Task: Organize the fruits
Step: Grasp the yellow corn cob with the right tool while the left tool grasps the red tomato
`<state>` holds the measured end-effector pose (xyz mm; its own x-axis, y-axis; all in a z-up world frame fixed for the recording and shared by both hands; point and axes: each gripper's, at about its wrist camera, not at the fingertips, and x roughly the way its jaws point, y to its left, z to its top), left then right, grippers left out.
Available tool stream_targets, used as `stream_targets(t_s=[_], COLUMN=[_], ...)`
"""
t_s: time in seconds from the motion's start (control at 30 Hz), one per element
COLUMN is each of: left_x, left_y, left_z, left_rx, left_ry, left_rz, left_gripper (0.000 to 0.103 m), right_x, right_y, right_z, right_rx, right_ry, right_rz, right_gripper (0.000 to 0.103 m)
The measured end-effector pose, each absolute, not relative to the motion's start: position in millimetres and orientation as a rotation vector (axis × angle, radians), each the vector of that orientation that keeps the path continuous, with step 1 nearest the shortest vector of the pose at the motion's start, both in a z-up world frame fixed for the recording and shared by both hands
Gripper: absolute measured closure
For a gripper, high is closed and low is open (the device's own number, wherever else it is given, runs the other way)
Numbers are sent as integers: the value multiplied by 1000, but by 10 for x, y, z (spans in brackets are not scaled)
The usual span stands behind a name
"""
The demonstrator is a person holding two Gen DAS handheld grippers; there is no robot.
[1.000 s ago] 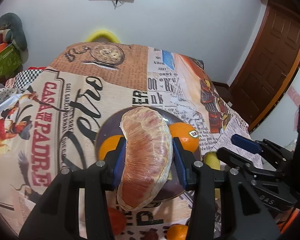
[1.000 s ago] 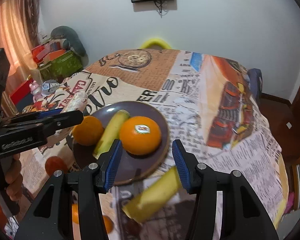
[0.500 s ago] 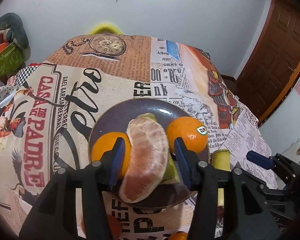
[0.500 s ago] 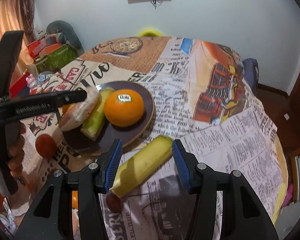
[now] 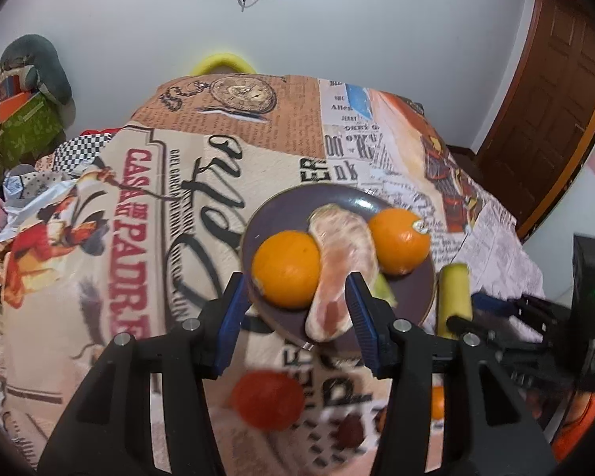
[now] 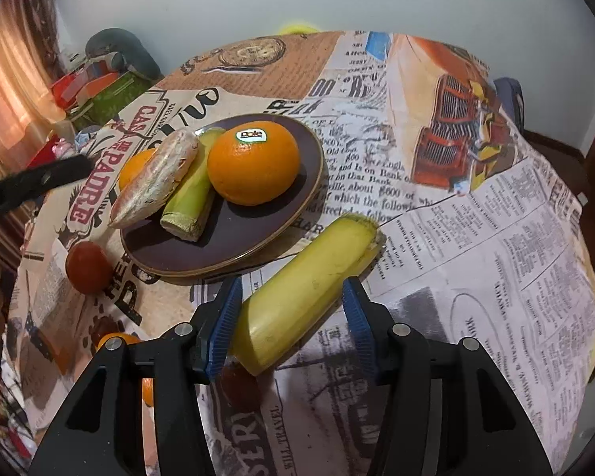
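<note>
Four fruits sat on the dark plate (image 6: 297, 214): a Dole-stickered orange (image 6: 254, 162), a second orange (image 5: 287, 267), a green-skinned cut piece, possibly banana (image 6: 190, 202), and a peeled pomelo segment (image 6: 154, 178) leaning across the middle. Judged roughly half done.

Left on the printed tablecloth (image 6: 476, 238): a yellow banana piece (image 6: 305, 293) just beside the plate's near rim, a red tomato-like fruit (image 6: 88, 271), a small orange (image 6: 111, 343) partly hidden by the gripper, and one or two dark small fruits, too blurred to name.

Right gripper (image 6: 291, 319): jaws apart, straddling the banana piece. The left pad looked close to or touching its skin, the right pad clear; no firm clamp seen. Its jaws had just been opening slightly, with the banana between them.

Left gripper (image 5: 295, 319): jaws apart, nothing clamped; the pomelo segment's near end lay just beside the right pad, resting on the plate.

Change against one second earlier: the pomelo segment was then clamped in the left gripper above the plate; it now lay on the plate, released, the jaws having opened and the gripper pulled back toward the plate's near edge. The right gripper, then hovering over the plate with the banana piece below it, had dropped to bracket that piece.
</note>
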<state>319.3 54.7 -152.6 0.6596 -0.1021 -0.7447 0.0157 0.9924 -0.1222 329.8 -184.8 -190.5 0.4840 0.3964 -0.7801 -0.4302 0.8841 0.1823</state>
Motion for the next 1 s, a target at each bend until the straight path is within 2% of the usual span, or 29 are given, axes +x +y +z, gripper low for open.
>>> stream_targets(t_s=[0.17, 0.3, 0.4, 0.47, 0.57, 1.0], left_x=[3009, 2896, 2831, 2791, 2762, 2823], left_y=[667, 742, 762, 760, 725, 665], left_z=[-1618, -1745, -1856, -1927, -2000, -2170], left_rx=[-107, -143, -162, -170, -165, -160], left_ry=[884, 928, 965, 985, 1006, 1019], left_rz=[-59, -65, -69, -71, -74, -74], left_gripper=[51, 51, 51, 51, 51, 51], right_x=[3326, 3365, 3368, 3342, 3307, 3241], right_y=[-1800, -1796, -1818, -1868, -1981, -2219], right_z=[-1965, -2030, -2035, -2010, -1952, -1884], right_rx=[-38, -6, 4, 13, 4, -112], right_ry=[961, 996, 998, 993, 971, 971], right_rz=[491, 504, 521, 526, 504, 465], right_gripper=[42, 41, 46, 60, 68, 68])
